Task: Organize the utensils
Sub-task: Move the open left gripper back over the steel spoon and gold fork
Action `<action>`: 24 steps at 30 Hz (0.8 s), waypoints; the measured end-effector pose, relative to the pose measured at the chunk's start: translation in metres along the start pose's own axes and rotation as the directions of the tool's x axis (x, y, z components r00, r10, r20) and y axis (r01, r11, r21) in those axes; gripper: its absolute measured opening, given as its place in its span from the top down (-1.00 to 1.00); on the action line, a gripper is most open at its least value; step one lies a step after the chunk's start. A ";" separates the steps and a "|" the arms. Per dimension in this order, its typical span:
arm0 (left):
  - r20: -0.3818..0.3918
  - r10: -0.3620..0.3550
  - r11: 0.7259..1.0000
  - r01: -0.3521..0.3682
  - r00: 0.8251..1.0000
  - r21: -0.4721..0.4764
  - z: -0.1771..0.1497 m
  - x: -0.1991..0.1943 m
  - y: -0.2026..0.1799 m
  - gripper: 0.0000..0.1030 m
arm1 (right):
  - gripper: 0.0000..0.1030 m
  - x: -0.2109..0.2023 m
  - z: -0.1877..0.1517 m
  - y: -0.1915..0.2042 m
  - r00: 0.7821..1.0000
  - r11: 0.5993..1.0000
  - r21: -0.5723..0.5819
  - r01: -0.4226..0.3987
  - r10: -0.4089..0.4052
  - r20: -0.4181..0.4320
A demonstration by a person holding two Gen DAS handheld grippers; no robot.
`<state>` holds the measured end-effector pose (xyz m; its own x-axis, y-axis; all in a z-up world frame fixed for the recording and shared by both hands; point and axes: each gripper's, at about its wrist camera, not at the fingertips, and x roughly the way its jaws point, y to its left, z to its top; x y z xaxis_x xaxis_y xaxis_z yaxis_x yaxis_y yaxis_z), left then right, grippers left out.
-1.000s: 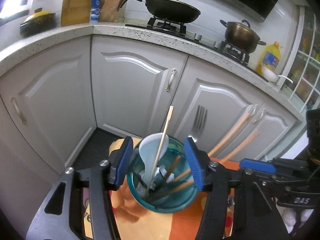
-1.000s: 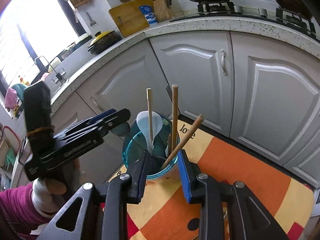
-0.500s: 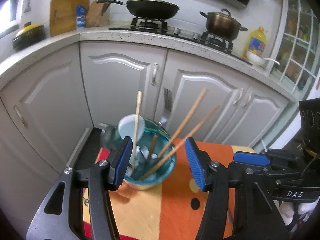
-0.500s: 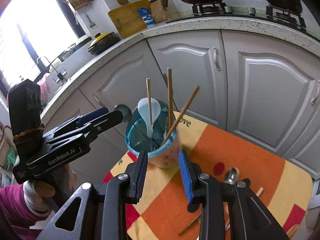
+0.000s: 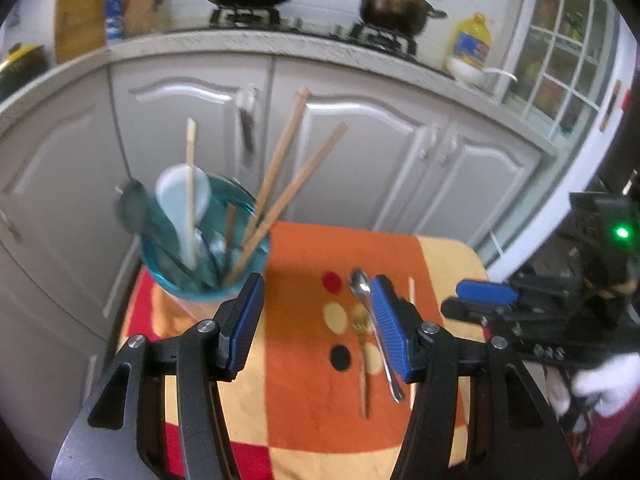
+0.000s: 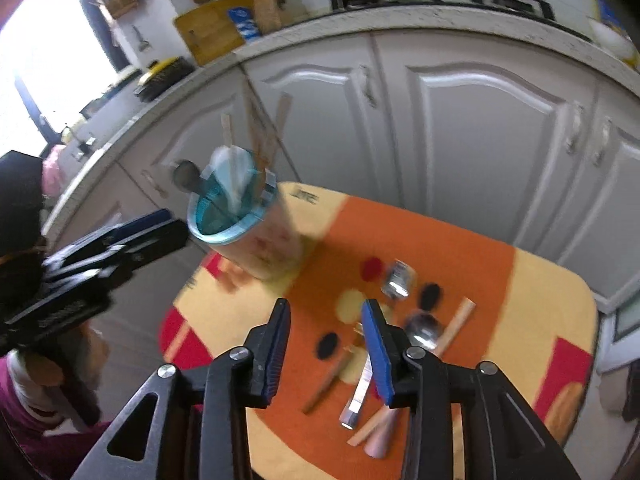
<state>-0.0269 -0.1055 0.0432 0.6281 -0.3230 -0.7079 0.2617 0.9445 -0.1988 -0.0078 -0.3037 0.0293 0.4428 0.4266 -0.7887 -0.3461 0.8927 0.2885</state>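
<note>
Cup [image 5: 204, 256]: stood at surface's [image 5: 304, 384] far left, chopsticks [image 5: 288, 188] inside.
Spoon [image 5: 370, 320]: lay right of cup, on surface.

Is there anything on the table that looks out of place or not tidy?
Yes. Several utensils lie loose on the tablecloth and not in the blue-rimmed cup: a metal spoon, a small fork and a chopstick. The cup already holds chopsticks and spoons, leaning at mixed angles. Nothing looks spilled or broken.
</note>
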 end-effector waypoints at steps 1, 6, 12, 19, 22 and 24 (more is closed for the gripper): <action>-0.010 -0.009 1.000 0.009 1.000 0.007 -0.003 0.003 -0.003 -0.06 | 0.31 0.002 -0.004 -0.007 1.000 1.000 0.009 0.014 -0.013 -0.011; -0.103 -0.041 0.999 0.043 0.994 0.018 -0.019 0.032 -0.016 -0.06 | 0.31 0.023 -0.027 -0.045 0.995 0.995 0.061 0.078 -0.073 -0.071; -0.229 -0.072 0.997 0.071 0.971 -0.015 -0.031 0.083 -0.025 -0.06 | 0.31 0.050 -0.032 -0.071 0.996 0.990 0.131 0.044 -0.034 -0.077; -0.317 -0.104 0.994 0.087 0.943 -0.066 -0.028 0.135 -0.026 -0.06 | 0.35 0.080 -0.020 -0.079 0.996 0.999 0.039 -0.007 0.010 -0.086; -0.335 -0.097 0.994 0.075 0.937 -0.079 -0.024 0.152 -0.027 -0.06 | 0.38 0.093 -0.015 -0.092 0.994 0.999 0.026 -0.045 0.047 -0.095; -0.334 -0.091 0.994 0.063 0.938 -0.094 -0.022 0.163 -0.029 -0.06 | 0.49 0.099 -0.015 -0.098 0.993 0.997 0.030 -0.071 0.074 -0.097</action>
<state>0.0521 -0.1843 -0.0815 0.3205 -0.3693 -0.8723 0.2306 0.9236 -0.3063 0.0582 -0.3511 -0.0853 0.3333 0.4750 -0.8144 -0.3519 0.8641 0.3600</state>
